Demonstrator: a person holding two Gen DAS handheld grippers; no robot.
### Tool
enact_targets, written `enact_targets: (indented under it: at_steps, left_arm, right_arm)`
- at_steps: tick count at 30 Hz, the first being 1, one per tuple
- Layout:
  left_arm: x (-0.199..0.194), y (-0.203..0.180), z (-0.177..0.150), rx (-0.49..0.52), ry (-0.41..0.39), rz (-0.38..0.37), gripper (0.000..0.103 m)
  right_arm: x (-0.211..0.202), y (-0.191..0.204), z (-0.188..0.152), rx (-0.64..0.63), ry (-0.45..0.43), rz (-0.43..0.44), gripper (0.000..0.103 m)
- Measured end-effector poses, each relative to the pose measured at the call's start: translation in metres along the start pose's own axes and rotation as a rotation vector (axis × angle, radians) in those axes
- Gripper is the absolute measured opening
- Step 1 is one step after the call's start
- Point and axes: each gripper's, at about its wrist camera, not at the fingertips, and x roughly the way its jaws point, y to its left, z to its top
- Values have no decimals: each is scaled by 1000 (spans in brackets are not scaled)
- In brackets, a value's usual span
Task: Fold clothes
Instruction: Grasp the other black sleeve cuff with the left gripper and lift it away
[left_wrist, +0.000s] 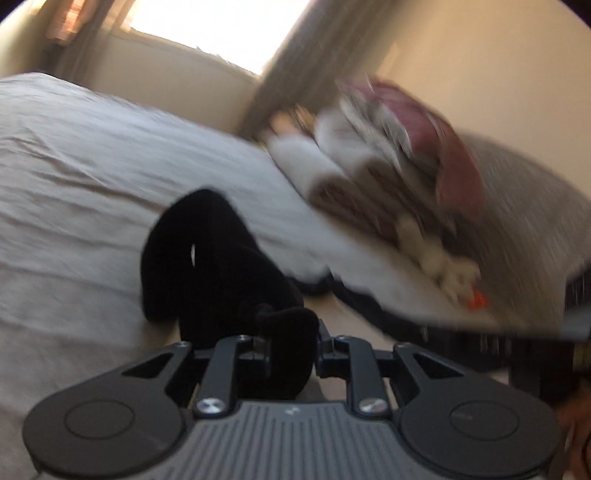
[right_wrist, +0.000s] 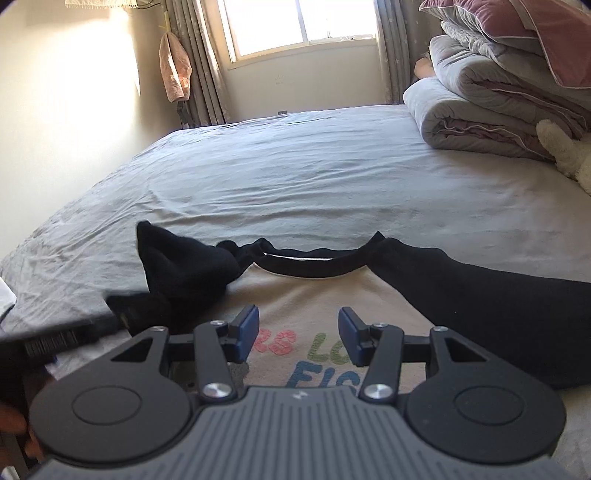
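Observation:
A cream sweatshirt (right_wrist: 306, 295) with black sleeves and coloured letters lies flat on the bed. My right gripper (right_wrist: 298, 332) hovers open just above its chest print, with nothing between the blue pads (right_wrist: 249, 325). The shirt's right black sleeve (right_wrist: 480, 302) lies stretched out. The left black sleeve (right_wrist: 181, 266) is bunched and lifted. My left gripper (left_wrist: 288, 343) is shut on that sleeve (left_wrist: 207, 258), which hangs from its fingers in a blurred, tilted view. From the right wrist, the left gripper (right_wrist: 114, 317) shows as a dark blur at the sleeve's end.
The grey bed sheet (right_wrist: 295, 177) spreads wide beyond the shirt. Folded duvets and a pillow (right_wrist: 498, 96) are stacked at the back right with a white plush toy (right_wrist: 565, 151). A window (right_wrist: 295, 26), curtains and a hanging pink towel (right_wrist: 173, 70) are behind the bed.

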Motion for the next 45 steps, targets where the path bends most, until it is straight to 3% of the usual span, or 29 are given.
enact_targets:
  at_steps: [4, 8, 11, 16, 21, 24, 25, 27, 29, 38, 45]
  left_arm:
    - [0, -2, -2, 29, 44, -40, 45]
    - [-21, 16, 13, -79, -38, -64, 62]
    - [-34, 41, 19, -220, -110, -19, 69]
    - [-30, 93, 20, -561, -135, -33, 72]
    - [-4, 120, 24, -798, -122, -68, 73]
    - [16, 125, 23, -908, -80, -47, 70]
    - [19, 124, 25, -907, -74, -19, 64]
    - [25, 121, 31, -895, -62, 41, 40]
    - [23, 119, 39, -832, -65, 111, 9]
    - [-51, 114, 95, -370, -307, 438, 7]
    - [-115, 151, 108, -171, -452, 722, 8]
  right_arm:
    - [0, 1, 0, 7, 6, 12, 52]
    - [6, 6, -2, 1, 26, 28, 52]
    - [10, 10, -3, -12, 42, 39, 52]
    - [12, 13, -2, -19, 42, 58, 52]
    - [11, 8, -1, -15, 42, 55, 52]
    - [9, 3, 1, 4, 33, 54, 52]
    - [9, 1, 1, 9, 30, 53, 52]
    - [10, 0, 1, 15, 28, 48, 52]
    - [11, -1, 1, 18, 29, 45, 52]
    - [19, -1, -6, -6, 52, 37, 52]
    - [25, 10, -10, -55, 52, 40, 52]
